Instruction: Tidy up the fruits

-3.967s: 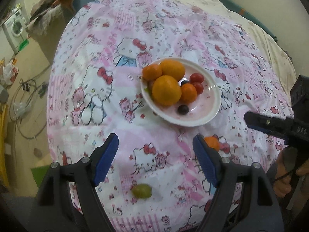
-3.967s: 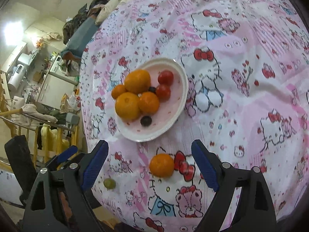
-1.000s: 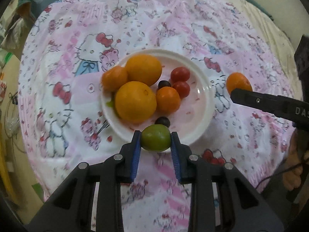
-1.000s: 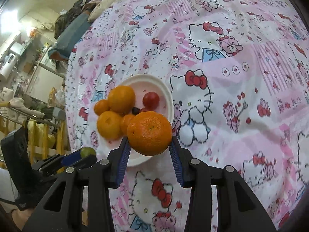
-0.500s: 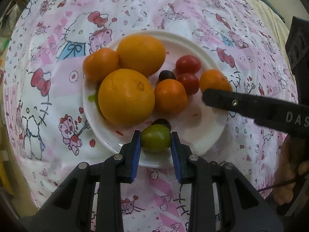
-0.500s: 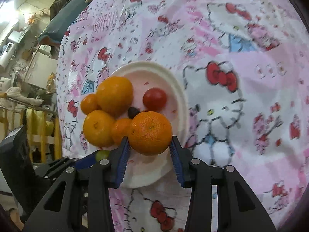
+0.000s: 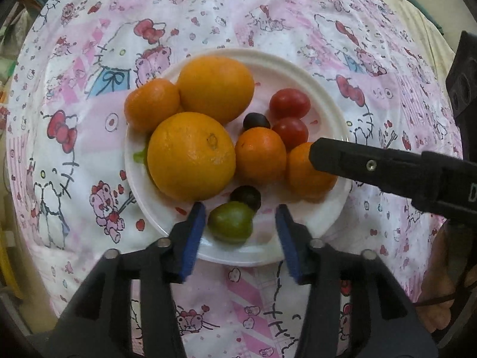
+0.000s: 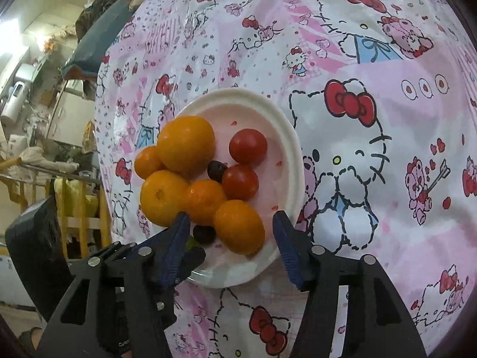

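Observation:
A white plate (image 7: 328,95) (image 8: 293,149) on the pink cartoon-cat cloth holds two big oranges, small tangerines, two cherry tomatoes and dark grapes. A green fruit (image 7: 231,222) lies at the plate's near edge between the blue pads of my left gripper (image 7: 240,238). Those jaws are opening and the pads stand clear of it. In the right wrist view a tangerine (image 8: 238,226) rests on the plate between the pads of my right gripper (image 8: 231,240). Its jaws are also opening, with gaps on both sides. The right gripper's black finger (image 7: 372,164) crosses over that tangerine (image 7: 301,173).
The cloth (image 8: 372,59) covers a rounded table that drops off on all sides. Shelves, a rack and household clutter (image 8: 44,137) stand beyond its left edge. A hand (image 7: 441,298) shows at the right. The left gripper's fingers (image 8: 184,264) sit beside the right gripper's left finger.
Both grippers sank to the plate and their jaws spread. The green fruit and the tangerine, gripped before, now lie loose on the plate.

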